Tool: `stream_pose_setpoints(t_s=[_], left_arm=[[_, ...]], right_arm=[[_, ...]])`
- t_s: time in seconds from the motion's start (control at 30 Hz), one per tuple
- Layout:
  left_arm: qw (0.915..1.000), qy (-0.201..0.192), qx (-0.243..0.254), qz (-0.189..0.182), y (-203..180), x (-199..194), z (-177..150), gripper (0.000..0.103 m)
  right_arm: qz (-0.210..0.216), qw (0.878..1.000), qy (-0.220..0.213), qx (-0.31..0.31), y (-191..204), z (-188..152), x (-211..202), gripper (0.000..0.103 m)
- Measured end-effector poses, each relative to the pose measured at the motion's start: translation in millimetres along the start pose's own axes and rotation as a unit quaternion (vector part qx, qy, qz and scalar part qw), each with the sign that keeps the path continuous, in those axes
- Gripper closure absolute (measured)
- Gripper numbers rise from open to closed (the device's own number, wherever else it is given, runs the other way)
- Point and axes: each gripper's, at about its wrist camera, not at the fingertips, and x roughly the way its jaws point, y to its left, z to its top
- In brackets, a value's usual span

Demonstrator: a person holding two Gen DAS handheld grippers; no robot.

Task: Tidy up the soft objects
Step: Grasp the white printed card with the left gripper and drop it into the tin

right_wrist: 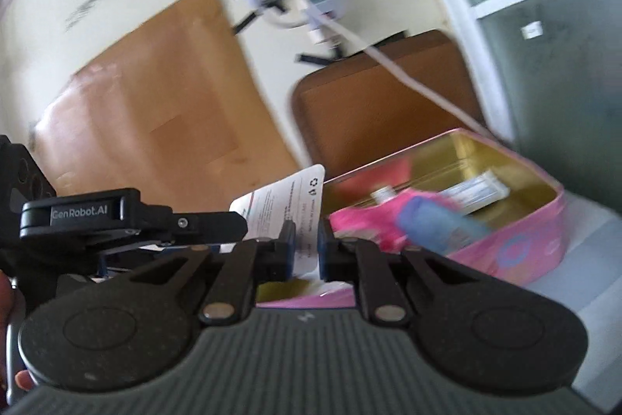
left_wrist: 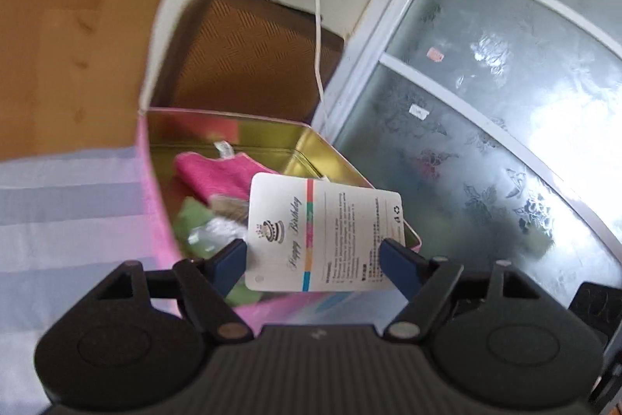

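Note:
A pink tin (left_wrist: 311, 146) with a gold inside stands open on a striped cloth. In it lie a pink cloth (left_wrist: 217, 174) and green soft pieces (left_wrist: 190, 216). A white "Happy Birthday" card (left_wrist: 322, 232) hangs over the tin between the blue fingers of my left gripper (left_wrist: 313, 259), which stand wide; I cannot see them pressing on it. In the right wrist view my right gripper (right_wrist: 303, 247) is shut on the card (right_wrist: 280, 205). One left finger (right_wrist: 217, 220) reaches the card's left edge. The tin (right_wrist: 525, 244) holds the pink cloth (right_wrist: 357, 224), a blurred blue thing (right_wrist: 435, 224) and a white packet (right_wrist: 478, 191).
A brown woven mat (left_wrist: 252, 53) leans behind the tin. A white cable (left_wrist: 318, 26) hangs down from plugs on the wall. A frosted glass door (left_wrist: 486, 104) stands to the right and a wooden panel (left_wrist: 70, 26) to the left. A hand (right_wrist: 7, 290) shows at the left edge.

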Motion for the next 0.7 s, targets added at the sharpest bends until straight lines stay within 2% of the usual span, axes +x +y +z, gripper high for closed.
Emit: stream_pose_setpoints(t_s=[0.17,0.3,0.37,0.4,0.47,0.57,0.63,0.7], left_arm=[[0.9993,0.033,-0.014,-0.009,-1,62,14,0.027],[0.9979,0.063,-0.018,0.005,1,100,9,0.027],[0.9972,0.065,-0.010,0.036,0,105,5,0.027],[0.9972,0.063,-0.007,0.039,1,102,4,0.027],[0.9972,0.057,0.002,0.047,2,92,2,0.027],[0.9946,0.046,0.034,0.086,-5,72,-2,0.022],[0.9909,0.036,0.064,0.113,-14,56,-9,0.016],[0.9861,0.031,0.087,0.138,-23,42,-19,0.008]], right_arm=[[-0.048,0.999,0.007,-0.016,-34,2,27,0.085],[-0.142,0.987,0.012,-0.074,-42,-6,51,0.082],[-0.129,0.990,0.003,-0.047,-49,-5,44,0.082],[-0.121,0.992,-0.003,-0.035,-49,-6,37,0.082],[-0.123,0.992,-0.013,-0.032,-43,-8,26,0.082],[-0.099,0.995,-0.016,-0.011,-33,-10,6,0.082],[-0.093,0.995,-0.021,-0.011,-24,-14,-9,0.079],[-0.093,0.995,-0.025,-0.013,-13,-19,-20,0.068]])
